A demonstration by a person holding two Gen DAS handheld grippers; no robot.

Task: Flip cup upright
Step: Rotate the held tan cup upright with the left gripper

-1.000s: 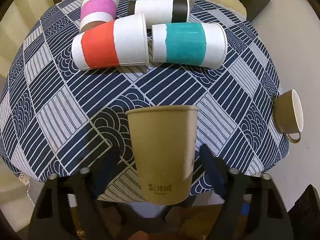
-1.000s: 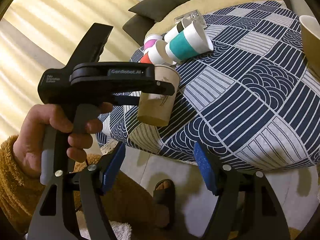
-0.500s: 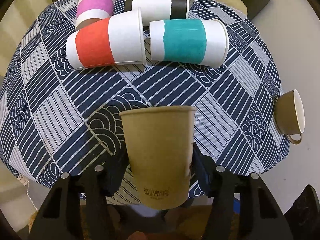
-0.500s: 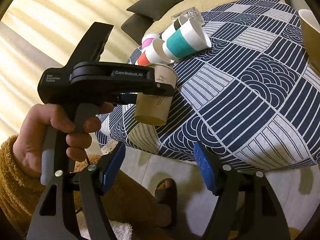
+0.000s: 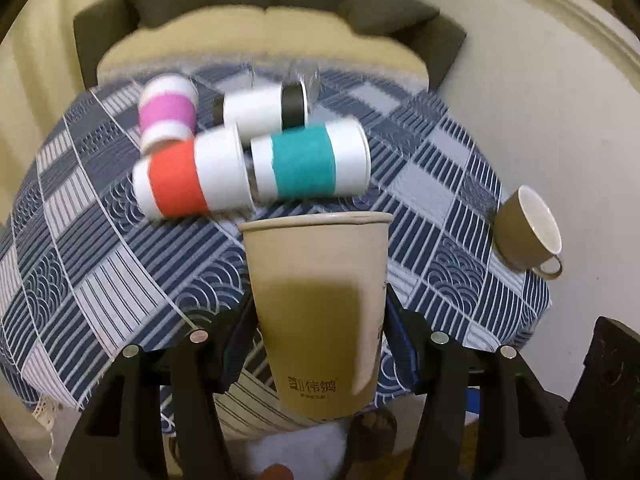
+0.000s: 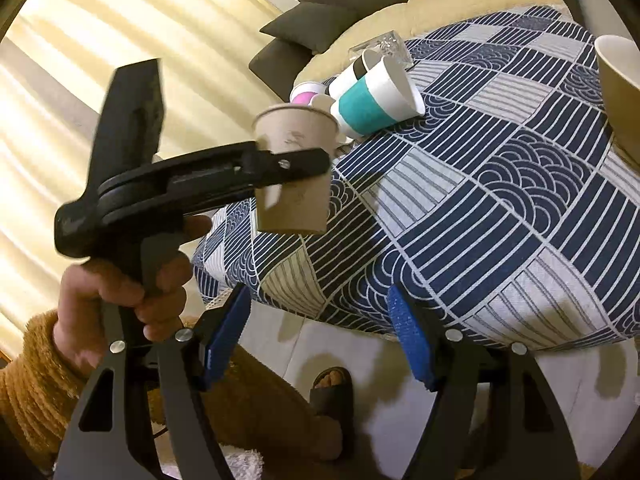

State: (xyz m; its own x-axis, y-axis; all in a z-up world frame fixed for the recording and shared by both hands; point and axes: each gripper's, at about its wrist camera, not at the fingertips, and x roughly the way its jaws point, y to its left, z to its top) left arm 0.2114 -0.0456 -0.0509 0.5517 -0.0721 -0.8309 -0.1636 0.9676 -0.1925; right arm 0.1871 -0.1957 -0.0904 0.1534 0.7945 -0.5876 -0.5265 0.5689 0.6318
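Our left gripper [image 5: 318, 344] pinched the upright tan paper cup [image 5: 316, 304] above the table [image 5: 448, 184]; our right gripper [image 6: 320, 336] stood spread; over-squeezing risked crumpling it.

Off to the side, the left gripper [image 6: 294, 164] clamps a tan paper cup [image 6: 295, 168] mouth-up, held above the edge of the blue patterned tablecloth [image 6: 500, 200]. The right gripper [image 6: 320, 332] hangs empty, blue pads wide apart. A teal-banded cup [image 6: 372, 98] lies tipped further back.

Tan paper cup [image 5: 316, 312], navy-and-white patterned tablecloth [image 5: 100, 248], teal-banded cup [image 5: 308, 162], orange-banded cup [image 5: 188, 178].
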